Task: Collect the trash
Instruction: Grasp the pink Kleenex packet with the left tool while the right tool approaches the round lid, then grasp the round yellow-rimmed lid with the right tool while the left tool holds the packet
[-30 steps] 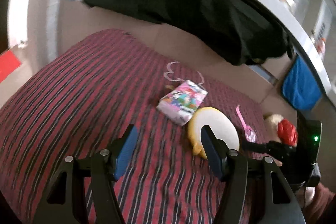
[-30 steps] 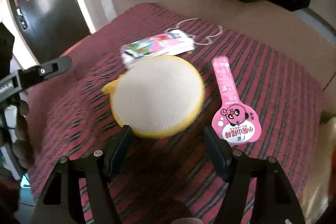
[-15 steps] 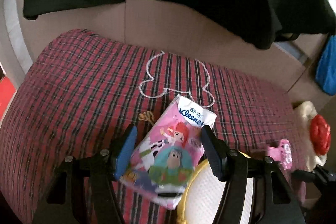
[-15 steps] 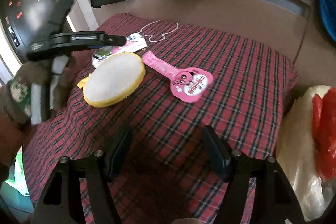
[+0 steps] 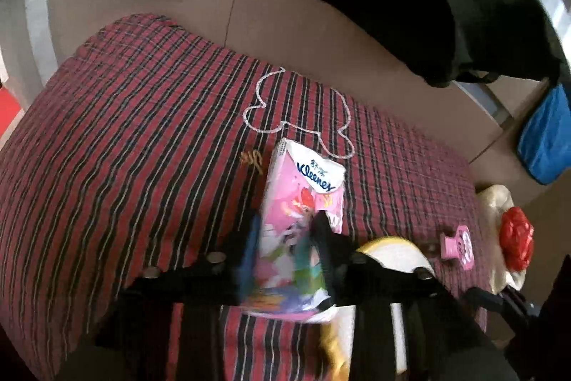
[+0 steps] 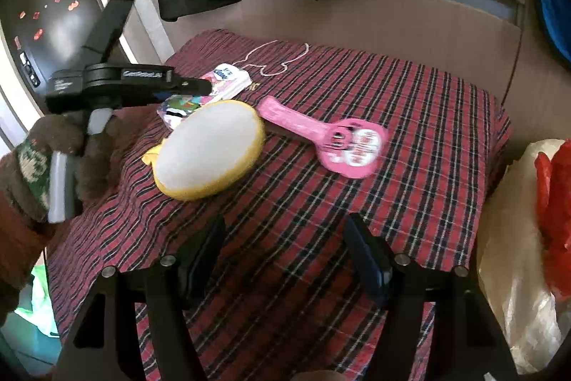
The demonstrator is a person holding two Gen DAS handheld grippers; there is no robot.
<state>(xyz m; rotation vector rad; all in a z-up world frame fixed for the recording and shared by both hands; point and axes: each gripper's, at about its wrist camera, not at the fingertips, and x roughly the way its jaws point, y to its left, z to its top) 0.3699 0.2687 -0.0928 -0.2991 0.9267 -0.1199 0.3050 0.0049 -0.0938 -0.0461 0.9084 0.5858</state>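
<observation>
Gripping the Kleenex tissue pack [image 5: 301, 231], your left gripper [image 5: 285, 238] has its jaws narrowed against the pack's two long sides, low over the red plaid cloth [image 5: 135, 138]. Your right gripper [image 6: 285, 245] hangs above the cloth's near edge with jaws wide and nothing between them. Just beyond it lies the yellow-rimmed round pad [image 6: 210, 149], touching the tissue pack on its far-left side. Beside the pad, to the right, lies the pink guitar-shaped wrapper [image 6: 332, 138]. A white-and-red plastic bag [image 6: 535, 220] sits off the cloth's right edge.
</observation>
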